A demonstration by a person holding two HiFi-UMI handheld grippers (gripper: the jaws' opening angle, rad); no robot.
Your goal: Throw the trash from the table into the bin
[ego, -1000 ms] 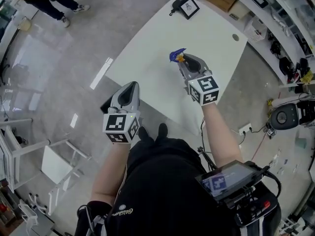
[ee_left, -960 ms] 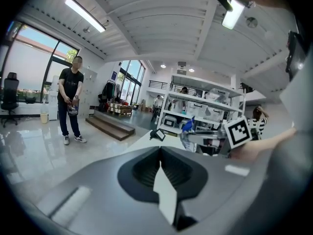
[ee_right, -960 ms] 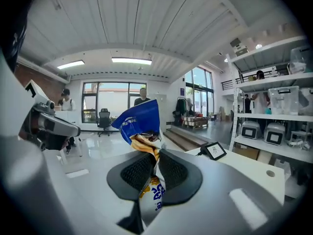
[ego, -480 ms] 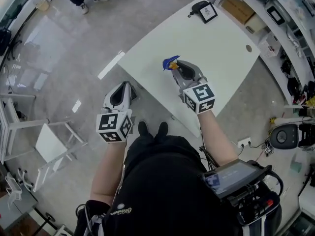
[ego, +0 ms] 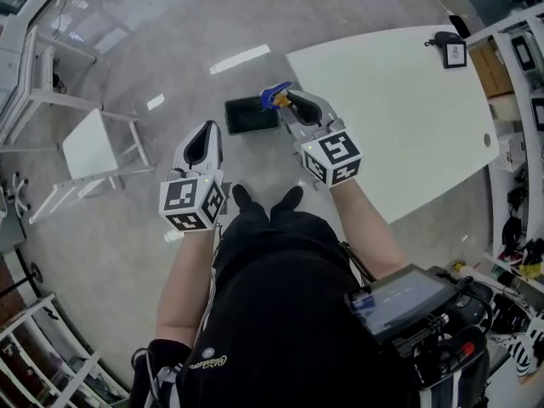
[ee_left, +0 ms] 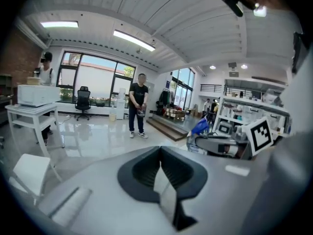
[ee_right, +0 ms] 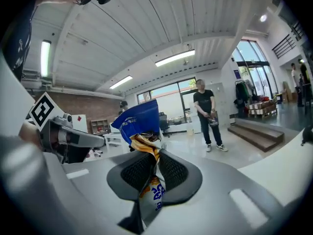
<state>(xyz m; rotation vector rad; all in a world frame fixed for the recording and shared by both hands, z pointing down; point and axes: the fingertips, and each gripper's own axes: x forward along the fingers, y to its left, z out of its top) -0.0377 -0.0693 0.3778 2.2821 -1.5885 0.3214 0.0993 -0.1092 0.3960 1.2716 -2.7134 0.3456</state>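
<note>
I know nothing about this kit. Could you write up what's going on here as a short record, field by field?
Setting: white table, with a dark rectangular bin on the grey floor beside it
Right gripper: shut on a crumpled blue and yellow snack wrapper
Left gripper: jaws together, nothing between them
Wrapper's place: in the head view, at the bin's corner, not yet dropped
On the table: a small black-framed item at the far end
Bystander: a person standing in the background
</note>
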